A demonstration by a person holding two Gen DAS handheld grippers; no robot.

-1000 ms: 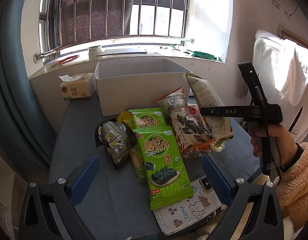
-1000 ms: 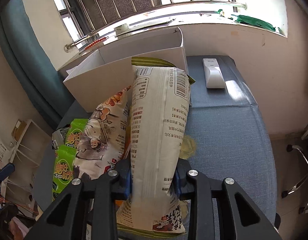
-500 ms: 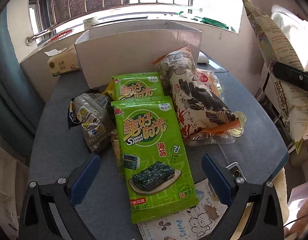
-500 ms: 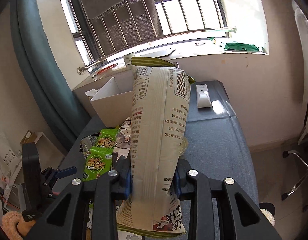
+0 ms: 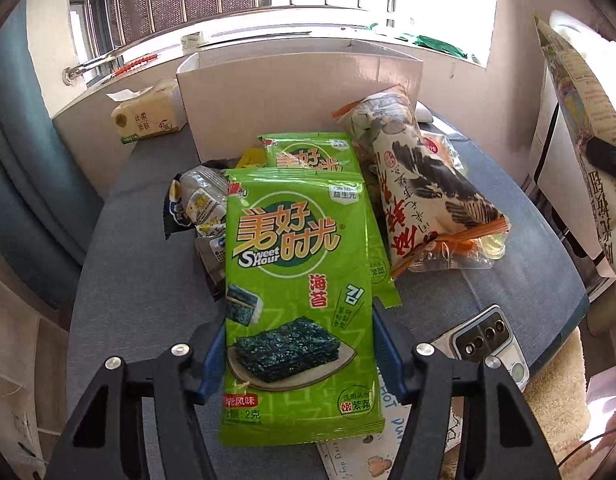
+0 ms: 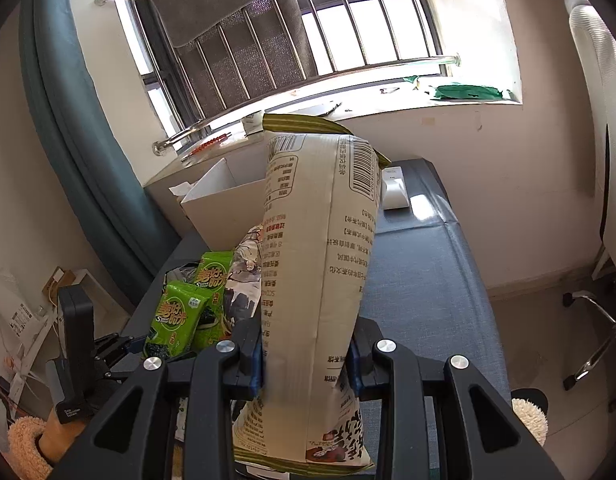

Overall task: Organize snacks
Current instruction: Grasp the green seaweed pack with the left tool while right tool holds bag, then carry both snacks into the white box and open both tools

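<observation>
Since a second ago, the left tool (image 5: 298, 354) has closed in on the front green foil seaweed packet (image 5: 296, 280), and its blue pads now press against both long edges, pinching it where it lies on the blue-grey fabric worktop (image 5: 140, 248). A second green seaweed packet (image 5: 308, 152) lies just behind, beside a long white ink-painted snack bag (image 5: 420, 192) and in front of the open white cardboard box (image 5: 300, 92). The right tool (image 6: 308, 364) is pinching a tall cream paper-look snack bag (image 6: 320, 248), held upright well above the worktop.
</observation>
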